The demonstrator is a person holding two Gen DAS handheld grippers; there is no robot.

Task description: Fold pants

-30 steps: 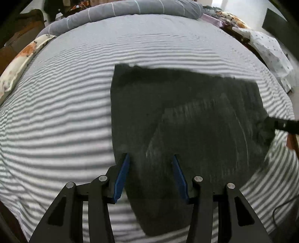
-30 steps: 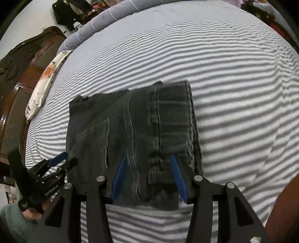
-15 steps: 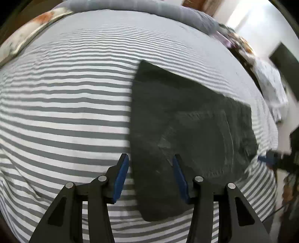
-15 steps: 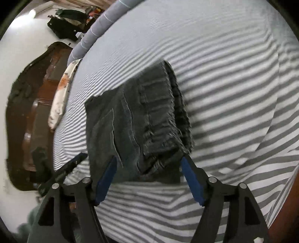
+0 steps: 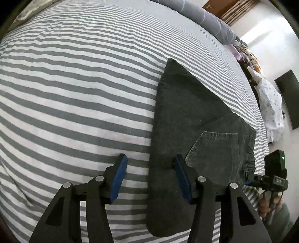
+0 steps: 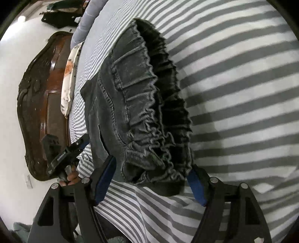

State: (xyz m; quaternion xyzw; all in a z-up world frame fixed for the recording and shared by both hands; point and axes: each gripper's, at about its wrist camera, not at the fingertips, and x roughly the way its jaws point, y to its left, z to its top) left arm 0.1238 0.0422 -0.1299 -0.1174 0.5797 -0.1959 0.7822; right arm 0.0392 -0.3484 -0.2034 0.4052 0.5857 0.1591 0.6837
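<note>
Dark grey denim pants (image 5: 188, 119) lie folded into a compact block on the striped bed. In the left wrist view my left gripper (image 5: 149, 173) is open, straddling the block's left edge. The right gripper (image 5: 251, 178) shows at the block's right end. In the right wrist view my right gripper (image 6: 149, 179) is open wide around the gathered waistband end of the pants (image 6: 142, 104). The left gripper (image 6: 82, 142) shows at the far left beside the fold.
The bed (image 5: 74, 93) has a grey-and-white striped sheet. A grey bolster (image 5: 196, 15) lies at its far edge. A dark wooden headboard (image 6: 41, 104) and a floral pillow (image 6: 69, 78) are to the left. Clothes (image 5: 269, 104) pile at the right side.
Both grippers have swung outward to the ends of the folded pants. The right gripper has opened wider and come close to the waistband end. The pants have stayed folded in place.
</note>
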